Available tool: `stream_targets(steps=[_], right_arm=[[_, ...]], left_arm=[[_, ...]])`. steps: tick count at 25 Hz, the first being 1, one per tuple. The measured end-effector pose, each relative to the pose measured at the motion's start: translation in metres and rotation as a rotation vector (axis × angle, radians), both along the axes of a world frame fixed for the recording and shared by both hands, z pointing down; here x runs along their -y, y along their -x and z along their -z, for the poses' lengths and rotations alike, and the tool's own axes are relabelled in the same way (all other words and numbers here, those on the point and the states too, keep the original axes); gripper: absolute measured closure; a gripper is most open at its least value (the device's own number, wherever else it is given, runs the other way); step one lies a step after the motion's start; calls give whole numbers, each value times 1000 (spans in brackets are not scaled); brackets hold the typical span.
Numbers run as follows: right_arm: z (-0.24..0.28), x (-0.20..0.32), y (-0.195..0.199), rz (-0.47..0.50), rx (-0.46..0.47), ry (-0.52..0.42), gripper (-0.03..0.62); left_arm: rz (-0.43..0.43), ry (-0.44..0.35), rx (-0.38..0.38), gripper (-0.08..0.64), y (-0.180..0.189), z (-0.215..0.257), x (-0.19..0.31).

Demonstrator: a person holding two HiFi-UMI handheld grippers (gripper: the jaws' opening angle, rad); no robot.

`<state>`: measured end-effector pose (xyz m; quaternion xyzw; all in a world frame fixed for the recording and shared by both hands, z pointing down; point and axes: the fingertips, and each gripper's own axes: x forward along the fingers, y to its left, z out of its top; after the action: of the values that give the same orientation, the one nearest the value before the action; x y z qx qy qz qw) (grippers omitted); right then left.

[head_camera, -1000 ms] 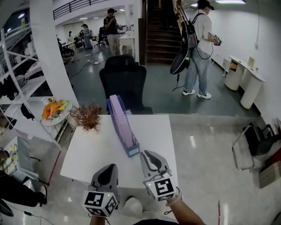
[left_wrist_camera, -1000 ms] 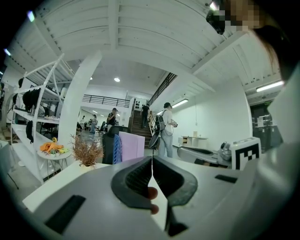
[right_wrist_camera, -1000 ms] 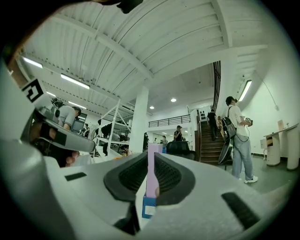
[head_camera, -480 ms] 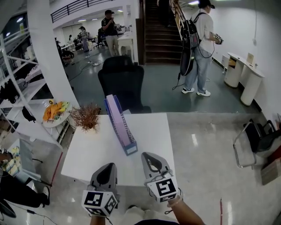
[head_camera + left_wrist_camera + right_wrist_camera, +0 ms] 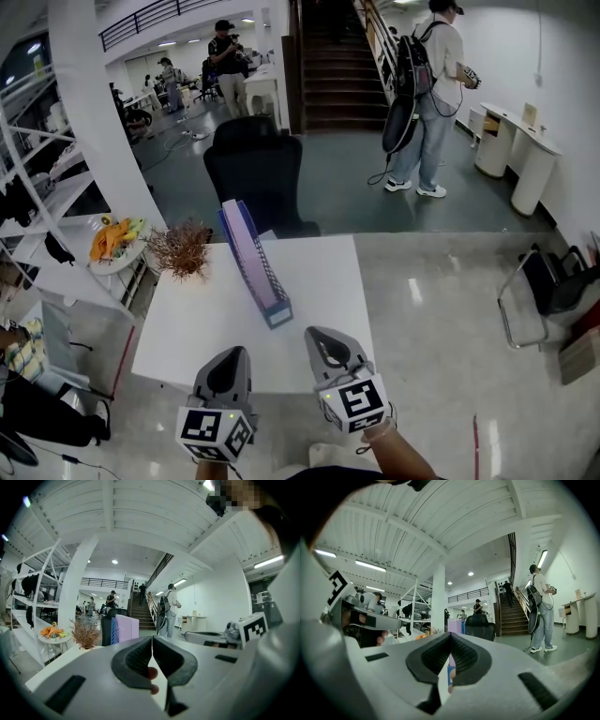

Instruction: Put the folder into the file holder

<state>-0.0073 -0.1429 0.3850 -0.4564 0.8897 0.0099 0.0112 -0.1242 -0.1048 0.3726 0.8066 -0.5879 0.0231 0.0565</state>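
— How are the jaws seen to stand?
— The left gripper [image 5: 228, 360] and the right gripper [image 5: 324, 339] are held by the near edge of the white table [image 5: 187, 328]. Both pairs of jaws are pressed together on nothing (the pads meet in each gripper view).
— And where is the folder found?
— At twelve o'clock, well apart from both grippers, the lilac folder [image 5: 246, 246] is stood inside the blue file holder [image 5: 277, 315]. A dried plant [image 5: 183, 251] is seen at eleven, a black chair [image 5: 255, 178] beyond.
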Motion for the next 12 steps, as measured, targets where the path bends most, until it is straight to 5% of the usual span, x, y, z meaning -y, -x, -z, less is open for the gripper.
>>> stream_targets(steps=[12], right_arm=[[16,-32,-9,-44,-35,-10,591]], left_arm=[[-16,-17,-3,554,2,11,-32]])
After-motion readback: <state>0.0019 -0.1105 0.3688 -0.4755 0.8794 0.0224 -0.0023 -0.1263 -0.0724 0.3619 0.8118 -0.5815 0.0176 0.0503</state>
